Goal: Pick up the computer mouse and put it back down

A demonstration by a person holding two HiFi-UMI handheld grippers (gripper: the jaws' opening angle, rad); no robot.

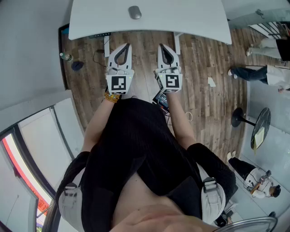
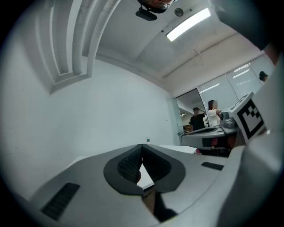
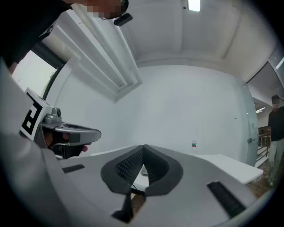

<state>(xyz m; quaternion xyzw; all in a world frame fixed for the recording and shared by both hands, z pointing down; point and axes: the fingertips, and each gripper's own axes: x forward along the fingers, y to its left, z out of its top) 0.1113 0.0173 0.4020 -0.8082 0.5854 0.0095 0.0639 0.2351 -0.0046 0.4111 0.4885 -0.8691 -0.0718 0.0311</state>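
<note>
Head view: the small grey oval computer mouse lies on the white rectangular table, ahead of the two grippers and in line with the gap between them, touched by neither. The white left gripper and the white right gripper are held level and side by side over the brown wood-plank floor, just short of the table's near edge. Gripper views: each pair of dark ribbed jaws is closed tip to tip, with nothing held between them.
</note>
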